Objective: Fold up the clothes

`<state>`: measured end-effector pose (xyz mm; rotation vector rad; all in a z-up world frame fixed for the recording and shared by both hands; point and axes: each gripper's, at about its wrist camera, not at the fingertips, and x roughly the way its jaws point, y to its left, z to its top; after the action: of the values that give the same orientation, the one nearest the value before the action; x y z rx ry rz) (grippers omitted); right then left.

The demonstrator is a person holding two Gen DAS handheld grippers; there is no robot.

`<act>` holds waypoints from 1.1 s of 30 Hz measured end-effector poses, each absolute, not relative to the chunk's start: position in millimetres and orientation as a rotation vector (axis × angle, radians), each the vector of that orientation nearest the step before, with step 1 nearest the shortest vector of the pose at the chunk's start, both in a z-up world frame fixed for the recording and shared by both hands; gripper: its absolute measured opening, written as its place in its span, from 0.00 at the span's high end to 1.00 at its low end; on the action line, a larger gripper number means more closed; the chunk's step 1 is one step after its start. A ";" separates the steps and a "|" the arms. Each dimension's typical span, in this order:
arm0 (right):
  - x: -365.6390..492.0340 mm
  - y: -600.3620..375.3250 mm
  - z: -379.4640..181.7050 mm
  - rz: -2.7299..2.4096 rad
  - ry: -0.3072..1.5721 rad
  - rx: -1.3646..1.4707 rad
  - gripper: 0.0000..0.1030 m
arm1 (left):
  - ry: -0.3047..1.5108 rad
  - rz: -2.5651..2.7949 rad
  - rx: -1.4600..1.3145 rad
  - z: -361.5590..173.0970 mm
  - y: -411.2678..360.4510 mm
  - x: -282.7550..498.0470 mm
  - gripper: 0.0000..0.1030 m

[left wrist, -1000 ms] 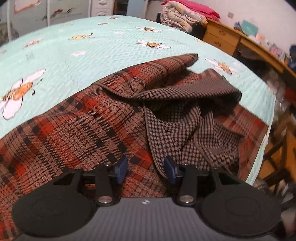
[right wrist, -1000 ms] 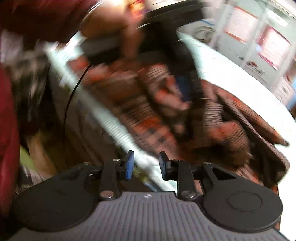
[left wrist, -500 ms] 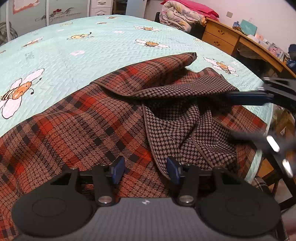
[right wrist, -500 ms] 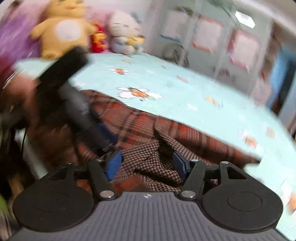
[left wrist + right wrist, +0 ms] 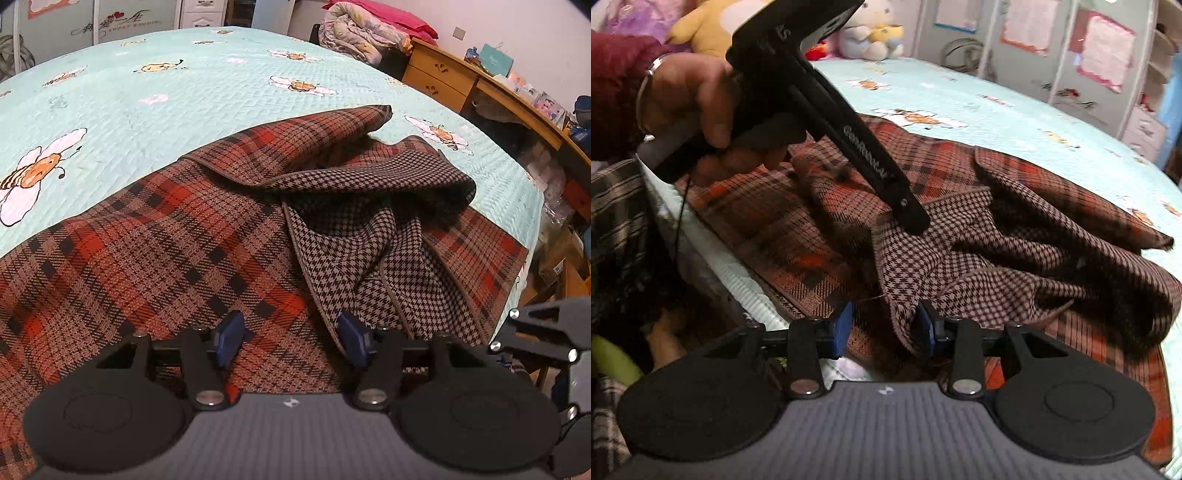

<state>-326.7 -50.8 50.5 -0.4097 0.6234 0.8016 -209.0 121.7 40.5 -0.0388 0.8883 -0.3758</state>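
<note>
The left tool (image 5: 290, 338) is held low and pointing forward, its two blue-padded fingers (image 5: 229, 338) spread wide apart with nothing pinched between them. A hand (image 5: 713, 110) grips its handle, a metal bangle (image 5: 646, 92) on the wrist and a dark red sleeve (image 5: 617, 74) behind it. The right tool (image 5: 882, 328) sits just to the right of the left one, also low; its fingers stand apart, a narrower gap than the left's.
</note>
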 end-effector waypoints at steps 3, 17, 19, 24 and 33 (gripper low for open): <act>-331.3 -50.9 47.2 0.767 0.612 -0.369 0.60 | 0.887 -0.367 -0.028 40.4 120.1 -210.5 0.41; -329.2 -75.0 44.5 0.817 0.723 -0.152 0.52 | 0.839 -0.358 0.092 34.3 109.7 -245.3 0.36; -326.0 -82.1 43.3 0.810 0.737 -0.087 0.52 | 0.822 -0.353 0.116 32.2 107.4 -247.8 0.36; -312.0 -106.3 54.9 0.789 0.742 0.093 0.52 | 0.744 -0.328 0.189 28.4 99.9 -260.2 0.34; -286.8 -149.9 75.9 0.742 0.742 0.416 0.52 | 0.588 -0.265 0.214 16.2 97.1 -293.0 0.34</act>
<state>-286.8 -149.9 75.9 0.4160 0.7424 0.7418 -293.0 97.1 16.2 0.2136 0.5885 -0.2648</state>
